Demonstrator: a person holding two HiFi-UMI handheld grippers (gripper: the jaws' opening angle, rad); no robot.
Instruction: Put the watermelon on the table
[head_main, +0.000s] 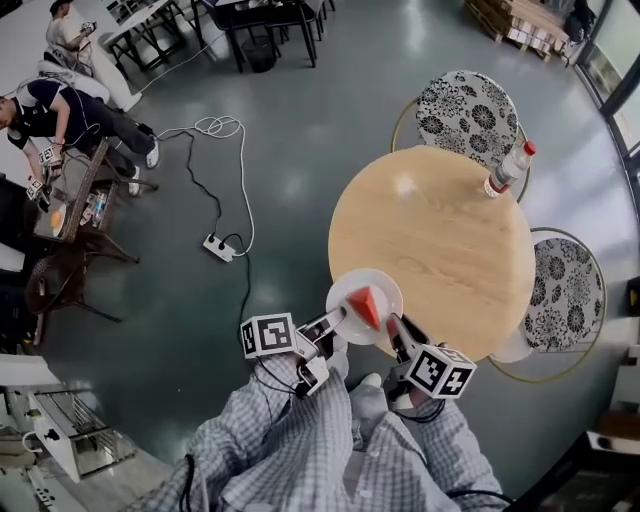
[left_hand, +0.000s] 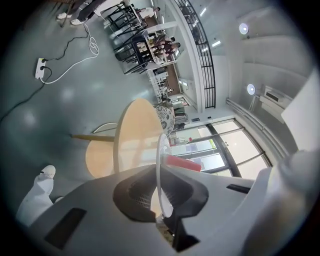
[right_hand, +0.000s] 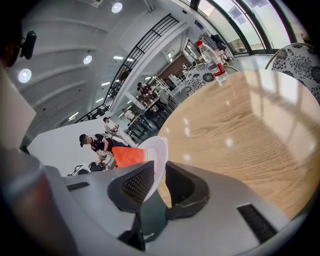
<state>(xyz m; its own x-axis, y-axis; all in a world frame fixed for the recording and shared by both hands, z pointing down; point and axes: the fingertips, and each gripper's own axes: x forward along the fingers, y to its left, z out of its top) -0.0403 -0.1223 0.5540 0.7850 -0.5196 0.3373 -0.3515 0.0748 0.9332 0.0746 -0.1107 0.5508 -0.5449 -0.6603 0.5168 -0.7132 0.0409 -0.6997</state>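
A red wedge of watermelon (head_main: 366, 305) lies on a small white plate (head_main: 349, 293) that hangs over the near edge of the round wooden table (head_main: 440, 240). My left gripper (head_main: 338, 318) is shut on the plate's left rim and my right gripper (head_main: 392, 325) is shut on its right rim. In the left gripper view the plate (left_hand: 159, 165) runs edge-on between the pads, the watermelon (left_hand: 182, 162) just beyond. In the right gripper view the plate's rim (right_hand: 156, 150) sits between the pads, the watermelon (right_hand: 129, 156) to its left and the table (right_hand: 240, 125) ahead.
A plastic bottle (head_main: 508, 170) with a red cap stands at the table's far right edge. Two floral-cushioned chairs (head_main: 468, 110) (head_main: 565, 295) flank the table. A power strip (head_main: 218, 247) and cables lie on the floor to the left, near a seated person (head_main: 60, 115).
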